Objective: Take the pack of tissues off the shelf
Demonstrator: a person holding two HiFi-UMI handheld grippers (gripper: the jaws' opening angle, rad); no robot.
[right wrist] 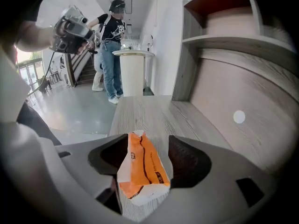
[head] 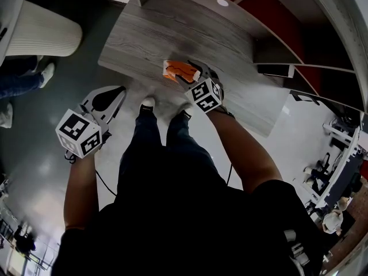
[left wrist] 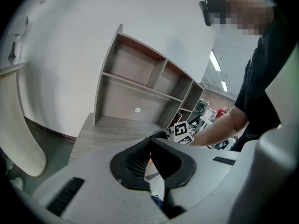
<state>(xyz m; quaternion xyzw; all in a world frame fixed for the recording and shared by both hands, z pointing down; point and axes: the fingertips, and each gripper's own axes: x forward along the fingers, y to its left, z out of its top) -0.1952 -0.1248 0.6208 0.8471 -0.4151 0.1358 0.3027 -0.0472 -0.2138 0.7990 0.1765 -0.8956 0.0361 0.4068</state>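
Note:
The pack of tissues [head: 174, 69], orange and white, lies near the front edge of the shelf unit's low wooden board [head: 172, 27]. My right gripper [head: 191, 73] is open around it. In the right gripper view the pack [right wrist: 142, 169] stands between the two black pads with a gap at its left side, and the gripper [right wrist: 147, 146] does not press on it. My left gripper [head: 117, 92] hangs off the board's left front corner, above the floor, shut and empty. In the left gripper view its pads [left wrist: 140, 160] meet at the tip, with the right gripper's marker cube [left wrist: 181, 132] beyond them.
Grey shelf compartments [head: 276, 56] rise to the right of the board, and a white round disc [head: 222, 2] marks the back panel. A white ribbed stand [head: 40, 36] is at far left. The wearer's feet [head: 148, 103] touch the board's front edge. A person in jeans [right wrist: 110, 50] stands beyond.

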